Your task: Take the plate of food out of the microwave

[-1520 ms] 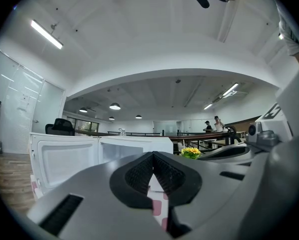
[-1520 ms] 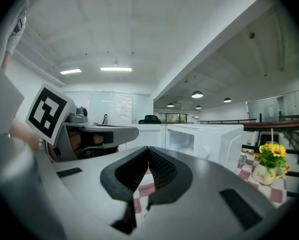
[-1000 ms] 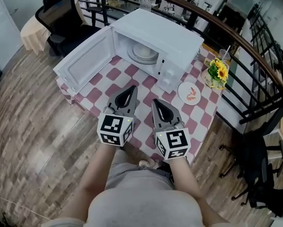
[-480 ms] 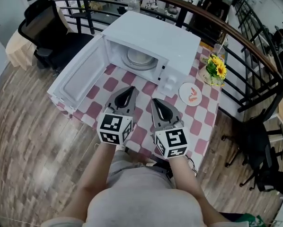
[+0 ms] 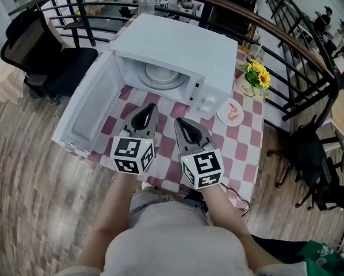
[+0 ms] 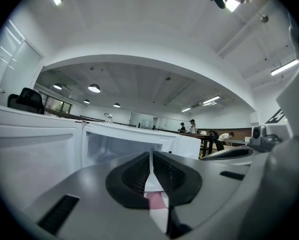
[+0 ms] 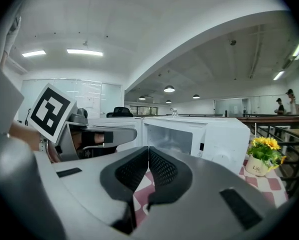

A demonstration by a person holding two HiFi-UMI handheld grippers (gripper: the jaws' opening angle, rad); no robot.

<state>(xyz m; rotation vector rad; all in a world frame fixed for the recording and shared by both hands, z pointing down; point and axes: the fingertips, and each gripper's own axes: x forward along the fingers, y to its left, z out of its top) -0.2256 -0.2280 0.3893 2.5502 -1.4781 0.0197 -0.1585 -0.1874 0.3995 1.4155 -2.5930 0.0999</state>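
A white microwave [image 5: 178, 48] stands on a red-and-white checked table [image 5: 244, 148], with its door [image 5: 83, 114] swung fully open to the left. Compared with 1 second ago, the microwave and table sit nearer the grippers in the head view — the person has stepped in, bringing both tools forward together toward the open cavity. The left gripper [image 5: 151, 107] and right gripper [image 5: 178, 122] are side by side over the table in front of the opening, roughly level. Each claw is pressed together with nothing in it, as in both earlier pictures. Inside the cavity lies a round white dish [image 5: 160, 73]; whether food sits on it cannot be told. A small plate with orange food [image 5: 231, 112] rests on the table just right of the microwave, near a pot of yellow flowers [image 5: 254, 79]. The reach looks barely begun — the jaws would have to spread before anything is lifted.
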